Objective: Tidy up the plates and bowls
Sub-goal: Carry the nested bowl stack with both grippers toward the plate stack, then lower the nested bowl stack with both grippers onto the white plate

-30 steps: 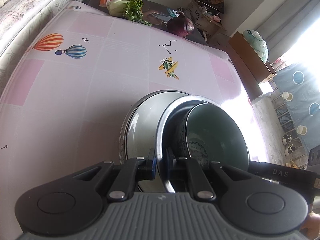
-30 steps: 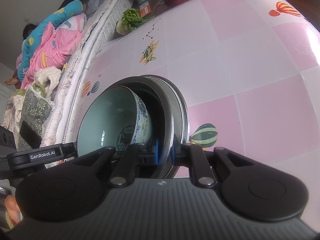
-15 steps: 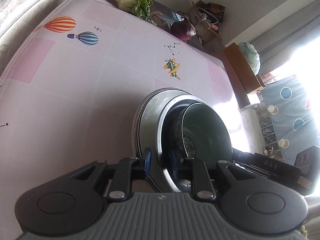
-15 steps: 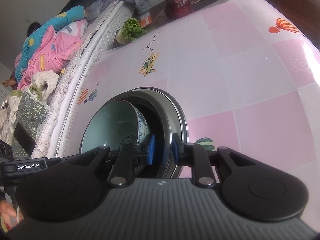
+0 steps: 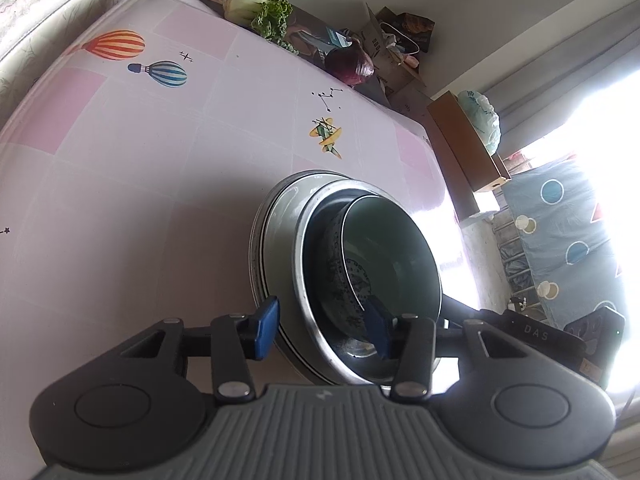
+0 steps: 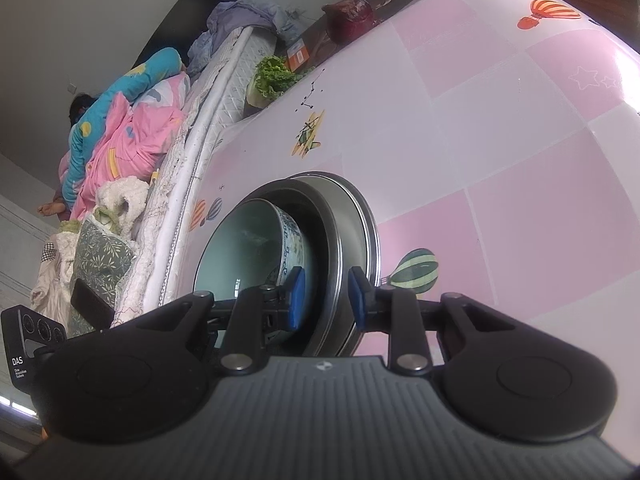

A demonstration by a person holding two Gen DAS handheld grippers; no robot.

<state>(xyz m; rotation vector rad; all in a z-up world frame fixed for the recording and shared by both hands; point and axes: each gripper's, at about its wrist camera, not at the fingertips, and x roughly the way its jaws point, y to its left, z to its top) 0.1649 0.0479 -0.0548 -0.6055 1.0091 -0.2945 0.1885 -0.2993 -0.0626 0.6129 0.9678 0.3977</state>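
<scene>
left wrist view close over stacked bowls, facing window; right wrist view opposite, facing bed

Tablecloth: pink and white squares, printed with balloons, a small plane and star lines.
Cabbage: green, leafy, at the table's far edge.
Red cabbage: purple, round, near the cabbage.
Mattress: along the table's side.
Quilt: pink and blue, heaped on the mattress.
Curtain: blue with circles, by the bright window.
</scene>
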